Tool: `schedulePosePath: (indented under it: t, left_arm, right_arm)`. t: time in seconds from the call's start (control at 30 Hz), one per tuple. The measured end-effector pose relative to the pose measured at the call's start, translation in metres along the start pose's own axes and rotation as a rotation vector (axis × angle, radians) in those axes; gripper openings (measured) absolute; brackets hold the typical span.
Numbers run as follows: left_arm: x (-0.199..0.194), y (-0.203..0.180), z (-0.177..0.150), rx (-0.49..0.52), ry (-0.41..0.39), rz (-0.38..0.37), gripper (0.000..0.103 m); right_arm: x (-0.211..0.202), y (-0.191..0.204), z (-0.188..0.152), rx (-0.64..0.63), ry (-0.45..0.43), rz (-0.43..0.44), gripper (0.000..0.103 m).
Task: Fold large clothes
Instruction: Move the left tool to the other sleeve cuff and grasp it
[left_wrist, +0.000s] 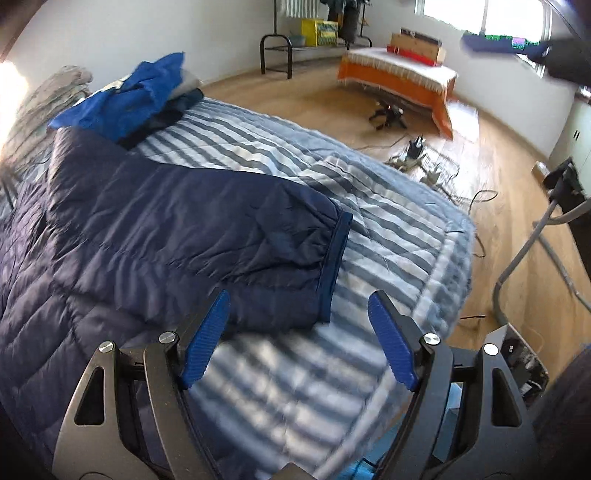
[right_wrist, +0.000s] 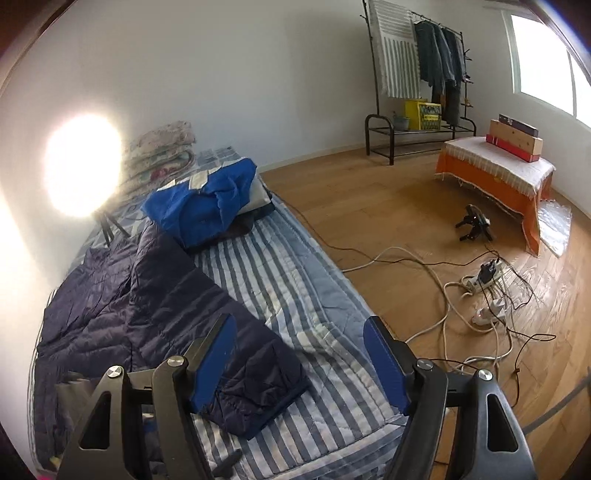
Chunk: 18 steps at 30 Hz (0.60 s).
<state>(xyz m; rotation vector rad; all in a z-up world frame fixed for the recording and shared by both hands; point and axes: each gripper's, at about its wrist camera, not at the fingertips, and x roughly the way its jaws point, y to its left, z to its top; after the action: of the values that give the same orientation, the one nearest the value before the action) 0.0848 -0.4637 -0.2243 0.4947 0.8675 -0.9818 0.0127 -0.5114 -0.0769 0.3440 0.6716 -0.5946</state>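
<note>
Home bedroom: striped quilted bed (right_wrist: 295, 266), clothes rack (right_wrist: 424, 74) with hanging garments, wood floor (right_wrist: 369, 199), window (right_wrist: 543, 74).

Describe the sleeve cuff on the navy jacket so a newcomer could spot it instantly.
Start at the striped bed quilt. The navy puffer jacket lies spread across it, one sleeve reaching toward the bed's edge. The sleeve cuff is that sleeve's end: a smooth, unquilted band, unlike the stitched padding beside it.

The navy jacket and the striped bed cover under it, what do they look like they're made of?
Navy jacket: looks like thin, slightly glossy nylon or polyester shell with puffy filling, judging by the stitched quilt channels and sheen. Striped bed cover: seemingly matte woven cotton-like fabric, lightly padded, with visible quilting seams.
</note>
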Motion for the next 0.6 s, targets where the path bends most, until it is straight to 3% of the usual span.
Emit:
schedulePosePath:
  t: [0.2, 0.27, 0.47, 0.53, 0.57, 0.6]
  left_arm:
    - [0.048, -0.012, 0.016, 0.0, 0.108, 0.011, 0.08]
    - [0.059, -0.017, 0.018, 0.021, 0.134, 0.057, 0.08]
    - [0.072, -0.022, 0.019, 0.04, 0.145, 0.105, 0.079]
    - [0.072, -0.019, 0.021, 0.027, 0.143, 0.084, 0.064]
    - [0.072, -0.018, 0.022, 0.021, 0.142, 0.077, 0.047]
    - [0.07, -0.017, 0.024, 0.016, 0.139, 0.077, 0.025]
  right_arm:
    - [-0.015, -0.013, 0.012, 0.049, -0.059, -0.037, 0.074]
    - [-0.017, -0.016, 0.014, 0.064, -0.064, -0.039, 0.074]
    - [-0.017, -0.023, 0.015, 0.093, -0.059, -0.036, 0.072]
    - [-0.017, -0.023, 0.014, 0.101, -0.059, -0.032, 0.072]
    - [-0.018, -0.023, 0.014, 0.103, -0.061, -0.032, 0.072]
    - [-0.018, -0.022, 0.014, 0.103, -0.061, -0.031, 0.072]
